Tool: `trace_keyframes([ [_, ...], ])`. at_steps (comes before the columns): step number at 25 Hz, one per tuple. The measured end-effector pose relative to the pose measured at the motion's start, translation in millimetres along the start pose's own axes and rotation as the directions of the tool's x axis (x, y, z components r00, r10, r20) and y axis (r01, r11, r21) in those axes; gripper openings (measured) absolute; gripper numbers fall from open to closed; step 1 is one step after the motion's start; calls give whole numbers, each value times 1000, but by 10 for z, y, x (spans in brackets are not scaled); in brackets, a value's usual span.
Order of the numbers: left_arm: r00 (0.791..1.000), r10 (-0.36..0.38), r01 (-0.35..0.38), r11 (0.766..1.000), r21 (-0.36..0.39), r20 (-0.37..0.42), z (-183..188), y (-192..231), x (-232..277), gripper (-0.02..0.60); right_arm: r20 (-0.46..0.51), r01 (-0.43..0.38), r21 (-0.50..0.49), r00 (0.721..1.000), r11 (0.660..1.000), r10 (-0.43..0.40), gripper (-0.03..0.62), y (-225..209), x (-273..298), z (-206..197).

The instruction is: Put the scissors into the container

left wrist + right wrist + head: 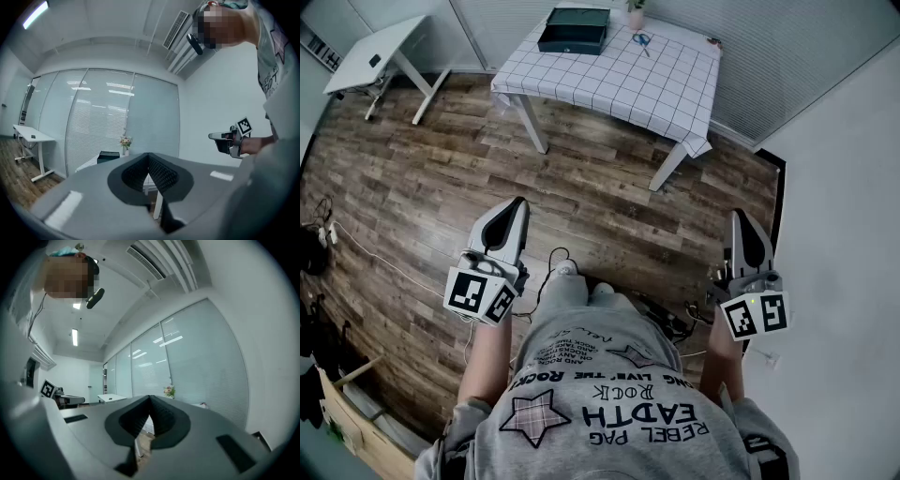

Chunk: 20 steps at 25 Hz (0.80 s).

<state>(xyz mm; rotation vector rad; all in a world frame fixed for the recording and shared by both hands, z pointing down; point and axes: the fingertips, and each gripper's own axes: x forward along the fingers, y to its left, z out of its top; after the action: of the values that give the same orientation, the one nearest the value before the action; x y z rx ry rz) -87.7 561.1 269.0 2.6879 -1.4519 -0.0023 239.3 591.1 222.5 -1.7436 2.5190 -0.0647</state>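
Note:
The blue-handled scissors (641, 41) lie on a table with a checked cloth (619, 84) far ahead of me. To their left on the same table stands a dark green box-shaped container (574, 30), which also shows small in the left gripper view (108, 154). Both grippers are held level at waist height, well short of the table. My left gripper (517, 204) (149, 155) is shut with nothing between its jaws. My right gripper (738, 217) (150, 398) is shut and empty too. Each gripper view shows the other gripper off to the side.
A small vase of flowers (635, 13) stands at the table's far edge. A white desk (375, 54) stands at the far left. Wood floor lies between me and the table, with cables (356, 246) on it at left. A white wall (853, 234) runs along the right.

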Motion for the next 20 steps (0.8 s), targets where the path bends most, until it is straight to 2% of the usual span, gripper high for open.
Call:
trace_keyframes([
  [9, 1000, 12, -12, 1000, 5, -5, -43, -191, -152, 9, 5, -15, -7, 1000, 1000, 15, 15, 33, -200, 31],
  [12, 1000, 20, -20, 1000, 6, -7, -54, -210, -194, 9, 27, -16, 20, 1000, 1000, 16, 15, 24, -238, 46],
  [15, 999, 29, -29, 1000, 8, -12, -42, -197, -218, 9, 53, -45, 68, 998, 997, 42, 15, 42, -219, 80],
  [20, 999, 31, -31, 999, 12, -7, -45, -153, -150, 9, 54, -73, 58, 996, 996, 70, 15, 69, -124, 85],
])
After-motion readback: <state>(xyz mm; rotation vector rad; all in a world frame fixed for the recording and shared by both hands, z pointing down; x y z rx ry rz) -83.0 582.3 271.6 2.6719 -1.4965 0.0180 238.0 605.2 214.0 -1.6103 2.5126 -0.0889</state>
